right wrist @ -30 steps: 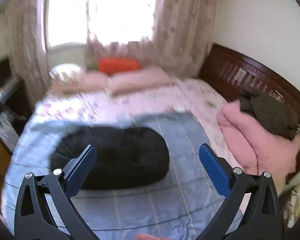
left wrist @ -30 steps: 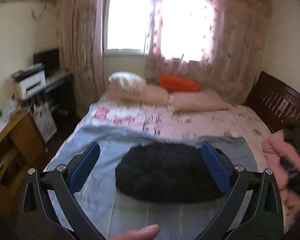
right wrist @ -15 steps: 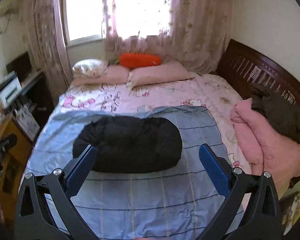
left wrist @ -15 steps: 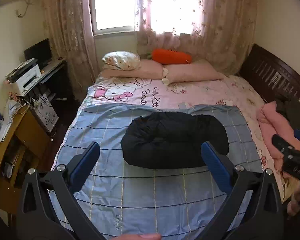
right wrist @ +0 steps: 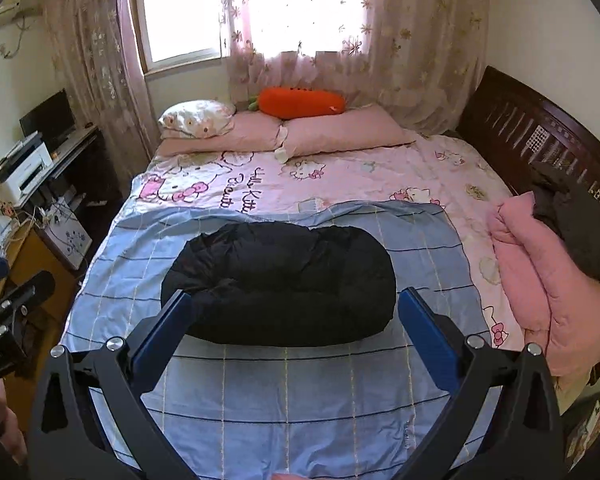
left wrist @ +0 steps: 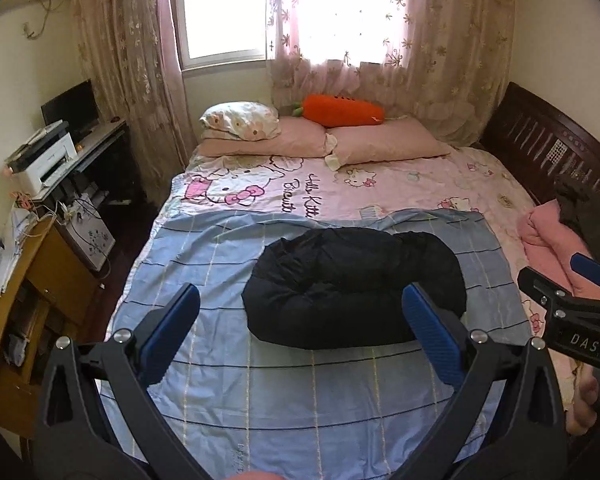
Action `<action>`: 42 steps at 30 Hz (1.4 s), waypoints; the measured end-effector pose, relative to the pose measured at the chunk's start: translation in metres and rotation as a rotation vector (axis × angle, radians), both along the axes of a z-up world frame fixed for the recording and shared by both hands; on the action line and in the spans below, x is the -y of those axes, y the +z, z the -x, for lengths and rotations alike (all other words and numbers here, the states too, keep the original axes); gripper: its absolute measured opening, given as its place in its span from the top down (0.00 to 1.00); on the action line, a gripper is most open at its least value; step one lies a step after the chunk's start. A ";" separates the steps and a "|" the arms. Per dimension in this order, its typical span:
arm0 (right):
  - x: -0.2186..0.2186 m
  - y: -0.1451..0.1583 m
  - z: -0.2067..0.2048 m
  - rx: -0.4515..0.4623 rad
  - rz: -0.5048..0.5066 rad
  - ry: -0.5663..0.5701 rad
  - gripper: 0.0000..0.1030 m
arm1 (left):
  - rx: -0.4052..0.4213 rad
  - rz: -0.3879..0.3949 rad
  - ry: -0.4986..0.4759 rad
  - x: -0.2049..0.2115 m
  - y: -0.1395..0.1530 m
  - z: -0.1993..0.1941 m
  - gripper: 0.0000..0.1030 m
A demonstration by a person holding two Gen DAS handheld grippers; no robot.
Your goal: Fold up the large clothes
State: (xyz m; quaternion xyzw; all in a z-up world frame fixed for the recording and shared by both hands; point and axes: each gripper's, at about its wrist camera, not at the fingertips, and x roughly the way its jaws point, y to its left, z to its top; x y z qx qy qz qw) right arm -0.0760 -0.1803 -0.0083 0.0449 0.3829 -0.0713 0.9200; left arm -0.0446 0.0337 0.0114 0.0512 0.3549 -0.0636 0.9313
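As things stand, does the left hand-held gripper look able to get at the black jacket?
Probably yes: the left hand-held gripper is open and faces the black jacket on the blue sheet, nothing between.

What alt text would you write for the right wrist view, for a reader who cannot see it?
A black puffy jacket lies bundled on a blue checked sheet on a bed, framed by the open right gripper held above it. Pink pillows and an orange carrot cushion sit by the curtained window; a pink garment lies at the right.
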 end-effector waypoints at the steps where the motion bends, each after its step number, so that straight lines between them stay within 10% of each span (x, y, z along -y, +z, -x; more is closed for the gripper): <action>1: -0.001 -0.001 -0.002 -0.005 0.004 0.004 0.01 | 0.001 0.002 0.004 0.000 0.000 0.000 0.02; 42: 0.019 -0.009 -0.007 -0.005 0.000 -0.023 0.01 | 0.003 0.000 0.013 0.010 -0.012 -0.014 0.02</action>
